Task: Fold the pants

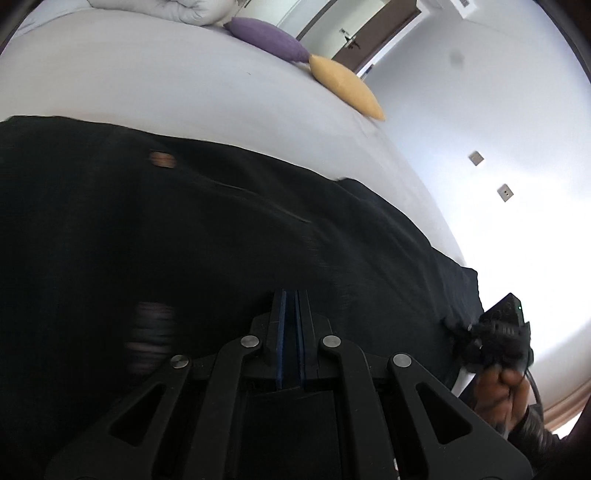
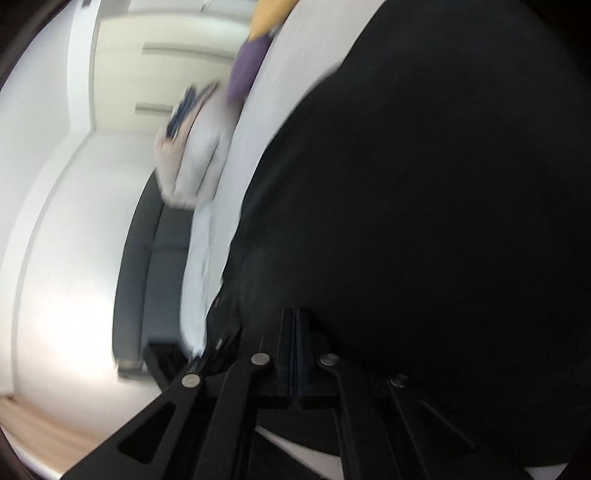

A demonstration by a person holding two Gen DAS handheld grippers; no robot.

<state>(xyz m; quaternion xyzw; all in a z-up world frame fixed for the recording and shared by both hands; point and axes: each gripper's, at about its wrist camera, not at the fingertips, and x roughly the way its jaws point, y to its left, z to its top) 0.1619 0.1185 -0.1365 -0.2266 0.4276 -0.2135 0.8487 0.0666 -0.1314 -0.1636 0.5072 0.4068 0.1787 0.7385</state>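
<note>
Pants [image 1: 184,240] spread on bed [image 1: 166,81], under left claw [image 1: 291,295]

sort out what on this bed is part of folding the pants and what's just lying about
Part of the job:
- black fabric pants spread across the bed
- left gripper, fingers together
- right gripper, fingers together, over the pants

Just lying about:
- purple oval cushion
- yellow oval cushion
- white folded duvet
- pale grey bed sheet, only the work surface
</note>
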